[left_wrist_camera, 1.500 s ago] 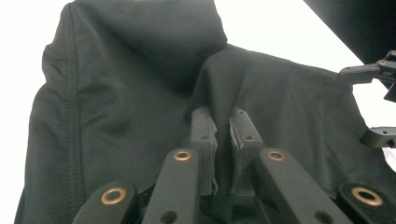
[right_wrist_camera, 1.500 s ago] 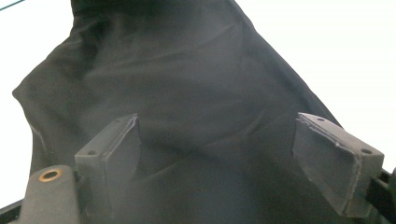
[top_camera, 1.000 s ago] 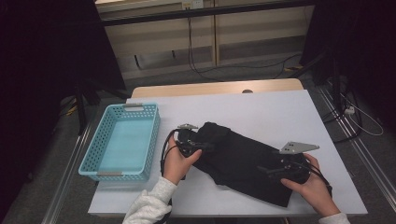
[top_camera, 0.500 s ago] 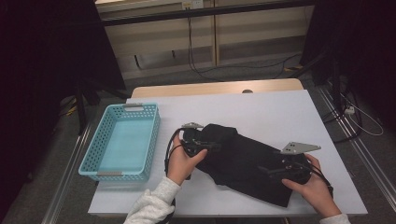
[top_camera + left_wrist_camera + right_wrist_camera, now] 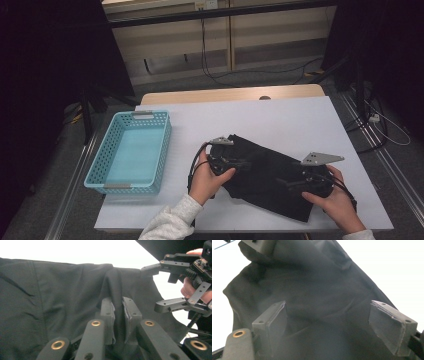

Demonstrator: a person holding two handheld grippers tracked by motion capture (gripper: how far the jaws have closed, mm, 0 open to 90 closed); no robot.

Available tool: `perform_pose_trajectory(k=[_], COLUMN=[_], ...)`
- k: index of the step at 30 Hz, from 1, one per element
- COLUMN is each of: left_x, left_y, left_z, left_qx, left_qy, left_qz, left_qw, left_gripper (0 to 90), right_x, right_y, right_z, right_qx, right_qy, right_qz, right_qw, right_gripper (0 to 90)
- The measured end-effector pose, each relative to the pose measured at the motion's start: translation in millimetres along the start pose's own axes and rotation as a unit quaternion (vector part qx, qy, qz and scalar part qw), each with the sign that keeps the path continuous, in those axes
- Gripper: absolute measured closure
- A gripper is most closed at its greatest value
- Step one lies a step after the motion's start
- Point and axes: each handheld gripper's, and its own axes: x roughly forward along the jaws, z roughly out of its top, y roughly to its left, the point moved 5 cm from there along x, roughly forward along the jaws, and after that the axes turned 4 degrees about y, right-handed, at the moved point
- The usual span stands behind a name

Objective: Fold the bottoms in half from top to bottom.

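A black garment (image 5: 265,175) lies rumpled on the white table (image 5: 280,115), near the front. My left gripper (image 5: 244,164) is at its left end. In the left gripper view its jaws (image 5: 118,315) stand close together with a raised fold of the black cloth (image 5: 62,295) pinched between the pads. They have just been opening slightly, and the fold is still between them. My right gripper (image 5: 286,184) rests over the garment's right part. In the right gripper view its jaws (image 5: 329,320) stand wide apart above the cloth (image 5: 312,285), gripping nothing.
A light blue plastic basket (image 5: 162,150) stands at the table's left side, with nothing in it. Bare table stretches behind the garment. Cables run on the floor beyond the far edge and along the right side.
My left hand has slid to the right with the cloth, bunching the garment's left end toward the right gripper. The right hand has stayed where it was.
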Motion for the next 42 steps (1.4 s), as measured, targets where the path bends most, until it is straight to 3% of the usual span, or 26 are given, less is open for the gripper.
perform_pose_trajectory(k=[4, 8, 11, 18, 27, 28, 31, 33, 34, 35, 36, 39, 42], left_x=[-6.6, -25.0, -30.2, -47.2, -54.0, -55.4, -57.6, -58.3, -58.0, -58.0, -57.6, -57.0, -55.4], left_y=[0.8, 8.4, 14.6, 35.8, 47.4, 49.8, 51.3, 51.8, 52.1, 52.1, 52.1, 52.2, 52.0], left_z=[2.8, 8.2, 8.2, 2.1, -6.5, -7.8, -8.5, -9.2, -10.3, -10.3, -10.8, -12.1, -12.4], left_qx=[-0.003, 0.008, 0.013, 0.009, -0.001, -0.003, -0.005, -0.008, -0.007, -0.007, -0.007, -0.004, -0.008], left_qy=[-0.012, -0.037, -0.041, -0.049, -0.04, -0.043, -0.044, -0.045, -0.042, -0.042, -0.042, -0.036, -0.037], left_qz=[-0.002, 0.023, 0.041, 0.086, 0.109, 0.114, 0.115, 0.116, 0.116, 0.116, 0.116, 0.115, 0.114], left_qw=[0.9999, 0.999, 0.9982, 0.9951, 0.9933, 0.9926, 0.9923, 0.9923, 0.9924, 0.9924, 0.9923, 0.9927, 0.9928], left_gripper=[60.7, 47.3, 37.3, 28.8, 24.9, 24.4, 23.1, 22.9, 22.6, 22.4, 22.3, 22.0, 22.0], right_x=[2.7, 7.2, 11.3, 23.0, 34.6, 37.8, 42.3, 44.9, 51.0, 51.0, 55.0, 56.7, 58.5], right_y=[2.6, 7.8, 11.9, 25.8, 46.9, 54.4, 65.2, 68.3, 72.2, 72.2, 73.9, 71.3, 68.1], right_z=[2.0, 5.1, 8.2, 16.6, 24.2, 25.3, 26.5, 25.6, 21.7, 21.7, 19.9, 18.1, 15.8], right_qx=[-0.005, -0.012, -0.017, -0.038, -0.064, -0.074, -0.089, -0.096, -0.118, -0.118, -0.118, -0.121, -0.121], right_qy=[0.001, 0.003, 0.004, 0.007, 0.01, 0.013, 0.017, 0.021, 0.039, 0.039, 0.045, 0.053, 0.048], right_qz=[0.004, 0.012, 0.017, 0.036, 0.074, 0.089, 0.097, 0.096, 0.083, 0.083, 0.089, 0.073, 0.066], right_qw=[1.0, 0.9999, 0.9997, 0.9986, 0.9951, 0.9932, 0.9911, 0.9905, 0.9887, 0.9887, 0.988, 0.9886, 0.9893], right_gripper=[16.0, 16.0, 16.1, 19.9, 34.1, 36.7, 39.3, 40.6, 42.7, 42.7, 46.6, 62.5, 70.6])
